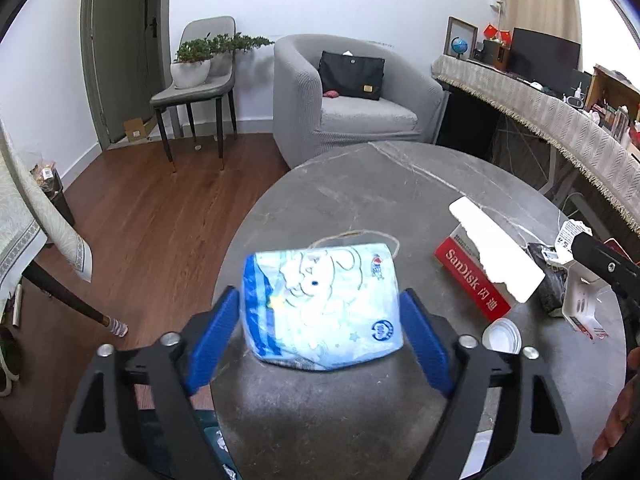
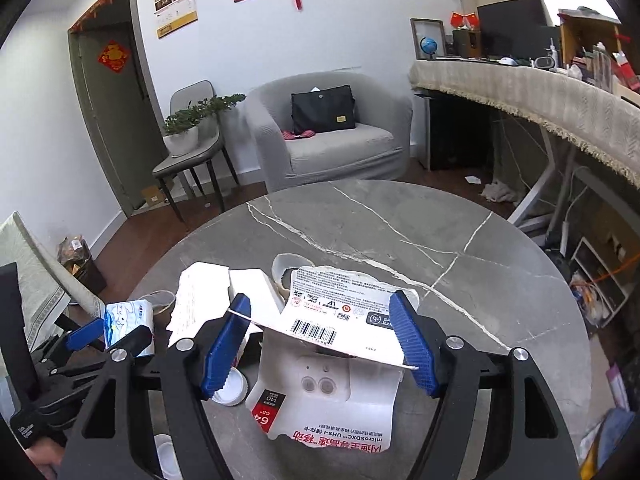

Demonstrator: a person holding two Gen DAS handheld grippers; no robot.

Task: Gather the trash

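A light blue tissue pack (image 1: 322, 306) with a cartoon print lies on the round grey marble table (image 1: 400, 192). My left gripper (image 1: 322, 320) is open, its blue fingers on either side of the pack; it also shows in the right wrist view (image 2: 108, 330). My right gripper (image 2: 324, 334) is open around a torn white SanDisk card package (image 2: 340, 320), its fingers at the package's two edges. A red and white SanDisk box (image 1: 480, 276) and a white bottle cap (image 1: 502, 336) lie between the two grippers.
A grey armchair (image 1: 348, 96) with a black bag stands behind the table. A chair with a potted plant (image 1: 196, 64) stands by the door. A cloth-covered desk (image 1: 540, 108) runs along the right. A small bin (image 2: 82, 260) stands on the floor at left.
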